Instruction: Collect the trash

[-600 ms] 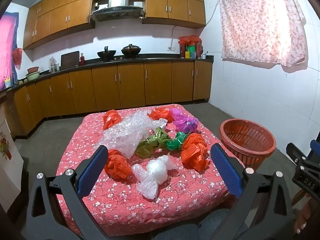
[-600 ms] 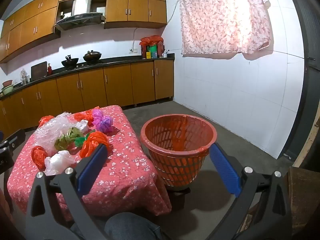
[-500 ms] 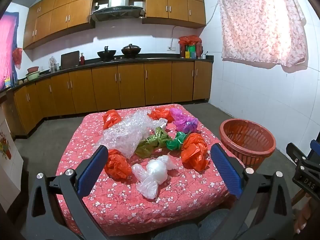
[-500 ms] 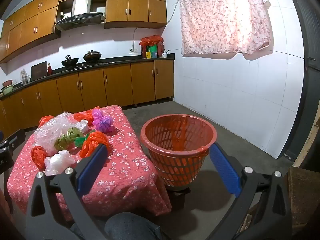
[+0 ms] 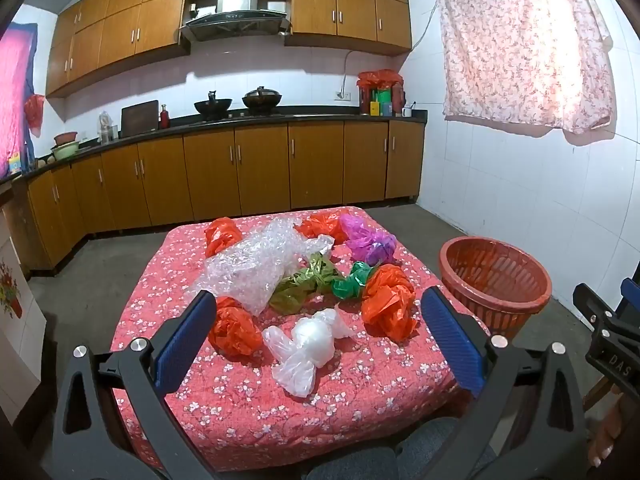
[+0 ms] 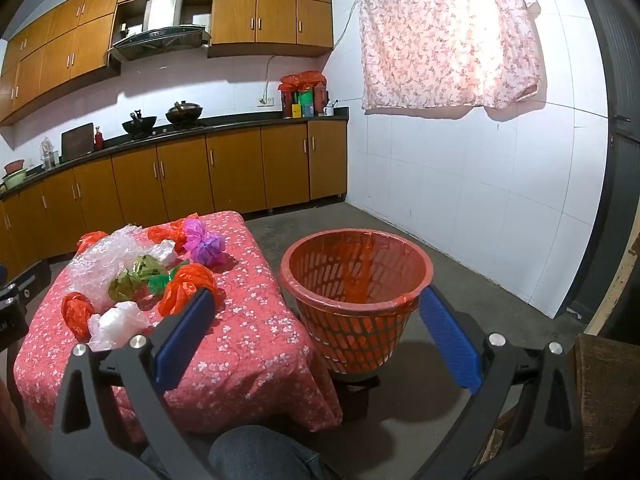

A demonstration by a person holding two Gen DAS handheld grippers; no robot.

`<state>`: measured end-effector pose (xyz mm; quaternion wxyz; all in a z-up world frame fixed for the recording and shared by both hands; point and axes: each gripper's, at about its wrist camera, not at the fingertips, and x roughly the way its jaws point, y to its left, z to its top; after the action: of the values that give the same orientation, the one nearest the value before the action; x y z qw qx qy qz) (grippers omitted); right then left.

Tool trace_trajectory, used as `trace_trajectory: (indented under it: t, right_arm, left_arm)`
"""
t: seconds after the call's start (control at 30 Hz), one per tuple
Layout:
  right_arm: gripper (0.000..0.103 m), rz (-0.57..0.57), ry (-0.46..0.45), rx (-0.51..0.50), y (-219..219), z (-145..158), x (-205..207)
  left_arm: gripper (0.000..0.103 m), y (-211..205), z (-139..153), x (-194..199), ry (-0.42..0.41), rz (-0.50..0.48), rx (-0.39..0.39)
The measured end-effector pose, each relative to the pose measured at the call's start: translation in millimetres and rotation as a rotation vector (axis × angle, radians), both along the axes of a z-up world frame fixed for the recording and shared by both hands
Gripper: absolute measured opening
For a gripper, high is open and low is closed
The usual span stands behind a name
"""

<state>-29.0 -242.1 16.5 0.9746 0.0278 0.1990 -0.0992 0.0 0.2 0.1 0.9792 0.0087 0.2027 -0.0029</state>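
Note:
Crumpled plastic bags lie on a low table with a red flowered cloth (image 5: 248, 396): a clear white bag (image 5: 308, 344) nearest, orange bags (image 5: 234, 326) (image 5: 390, 300), an olive one (image 5: 304, 284), a green one (image 5: 354, 280), a purple one (image 5: 370, 240) and bubble wrap (image 5: 256, 264). An orange lined basket (image 6: 356, 280) stands on the floor right of the table, also in the left wrist view (image 5: 496, 280). My left gripper (image 5: 318, 340) is open and empty, held above the table's near edge. My right gripper (image 6: 316, 332) is open and empty, in front of the basket.
Wooden kitchen cabinets (image 5: 240, 172) and a counter with woks run along the far wall. A white tiled wall (image 6: 480, 200) with a hanging flowered cloth is on the right. A wooden piece (image 6: 604, 364) sits at the right edge. Concrete floor surrounds the table.

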Motion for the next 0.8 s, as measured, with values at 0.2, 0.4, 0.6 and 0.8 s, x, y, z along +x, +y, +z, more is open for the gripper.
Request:
trace_trajectory:
  t: [0.2,0.4,0.6,0.8]
  right_arm:
    - [0.099,0.0,0.0,-0.001,-0.5,-0.2,0.1]
    - [0.099,0.0,0.0,0.0,-0.6,-0.7,0.4]
    - [0.099,0.0,0.001,-0.001,-0.4,-1.3,0.8]
    - [0.099,0.0,0.001,-0.001,-0.2,-1.9,1.0]
  left_arm:
    - [0.101,0.1,-0.1,0.1,0.001,0.0,-0.001]
    - [0.101,0.0,0.0,0.0,0.001,0.0,-0.001]
    - [0.101,0.0,-0.1,0.1,0.002,0.0,-0.001]
    - [0.101,0.1,-0.1,0.0,0.002,-0.001,-0.002]
